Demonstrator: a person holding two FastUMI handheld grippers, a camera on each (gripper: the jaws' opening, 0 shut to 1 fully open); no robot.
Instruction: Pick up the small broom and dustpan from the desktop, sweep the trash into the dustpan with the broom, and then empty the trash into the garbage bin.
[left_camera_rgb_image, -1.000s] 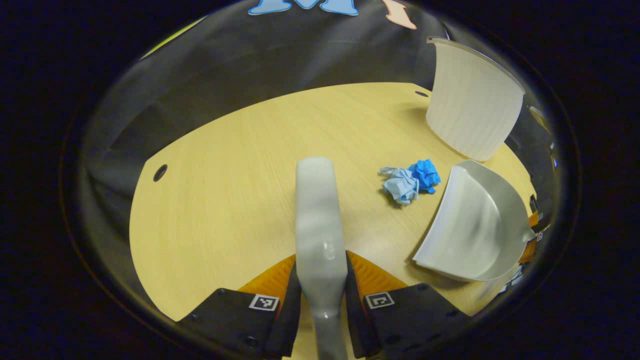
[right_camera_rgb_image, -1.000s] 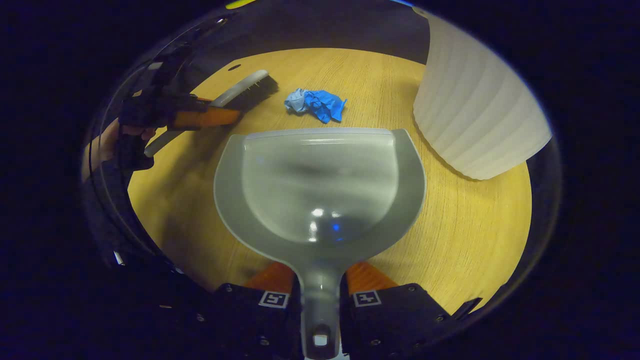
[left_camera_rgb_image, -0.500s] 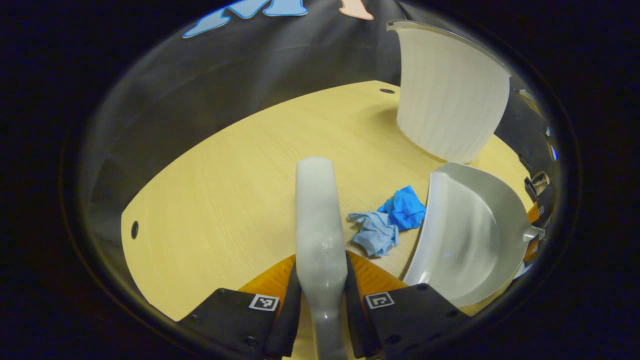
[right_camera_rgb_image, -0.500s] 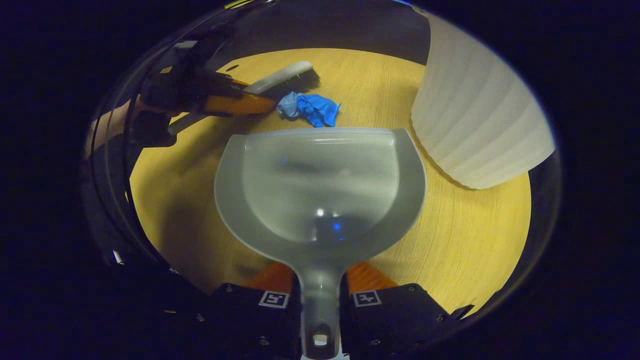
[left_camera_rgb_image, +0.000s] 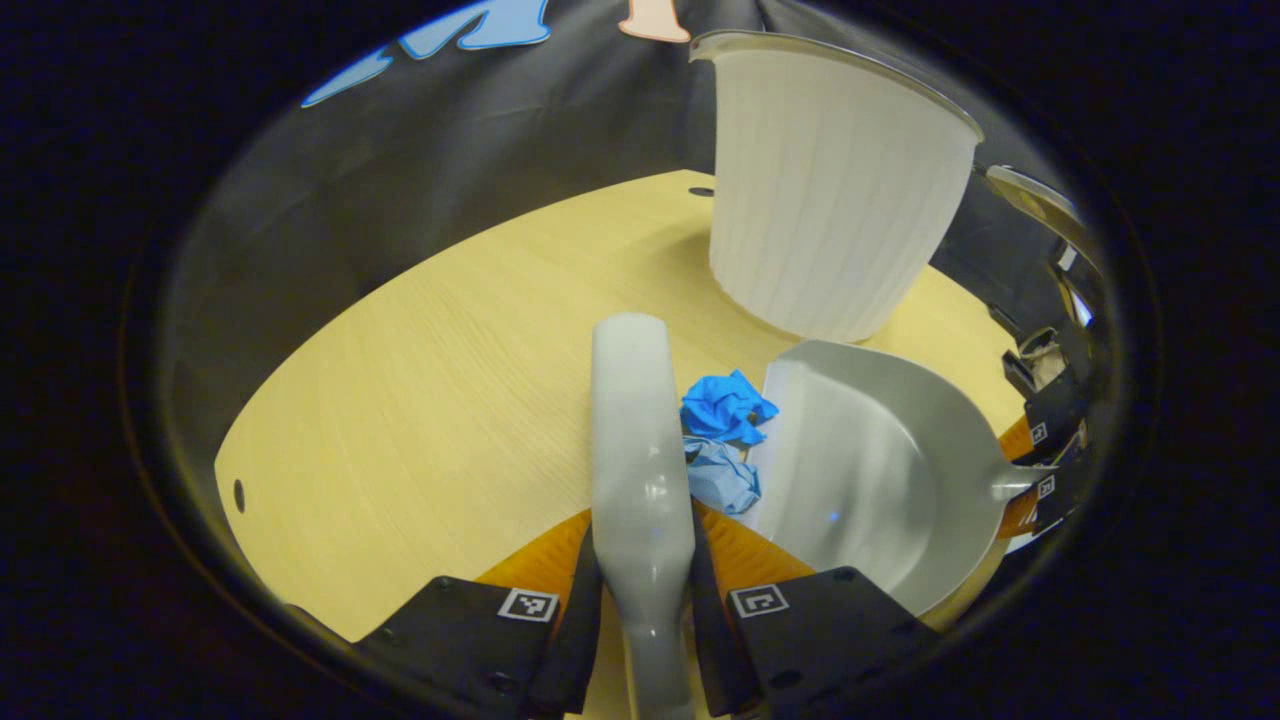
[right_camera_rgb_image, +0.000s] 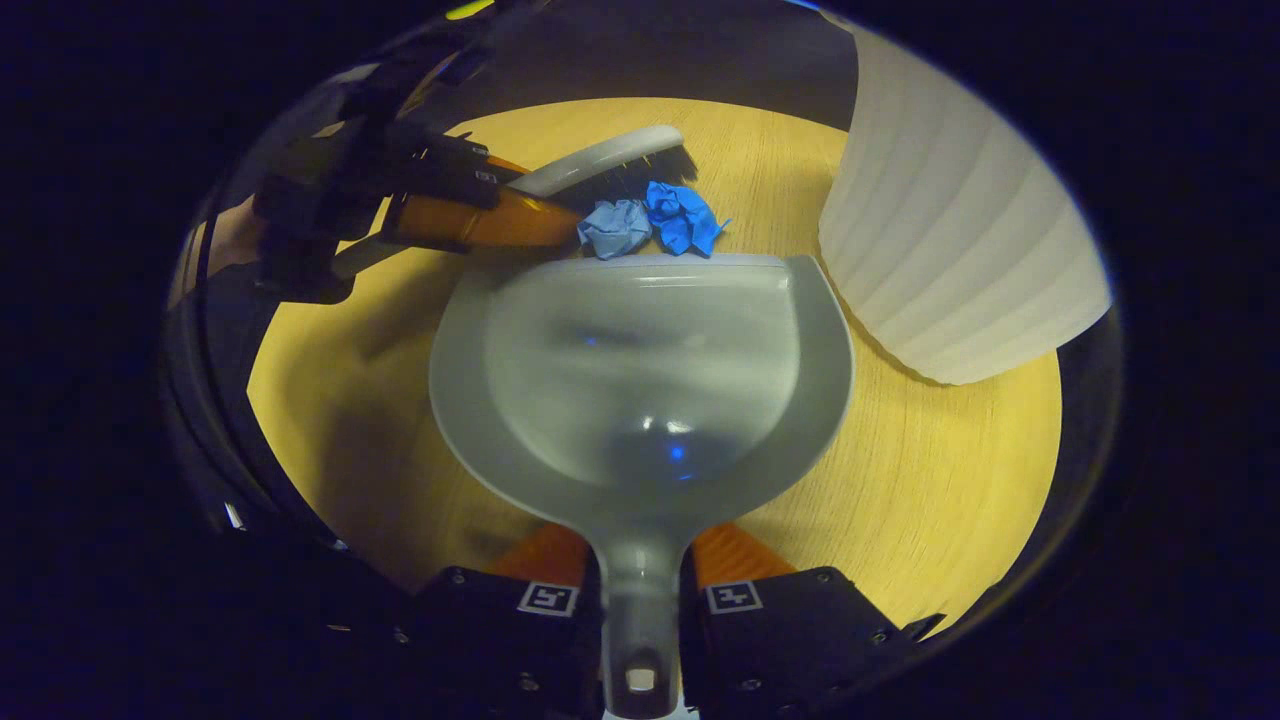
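At the bottom of the right gripper view, the right gripper (right_camera_rgb_image: 640, 600) has its fingers closed on the handle of the grey dustpan (right_camera_rgb_image: 640, 380), whose pan holds nothing and lies on the wooden worktop (right_camera_rgb_image: 950, 480). Just past its front lip, two crumpled blue paper balls (right_camera_rgb_image: 655, 225) sit touching the edge, with the broom (right_camera_rgb_image: 610, 165) bristles right behind them. The left gripper (left_camera_rgb_image: 640, 600) grips the broom handle between its fingers. Farther off, at upper right, stands the white ribbed garbage bin (left_camera_rgb_image: 820, 200); its inside cannot be seen.
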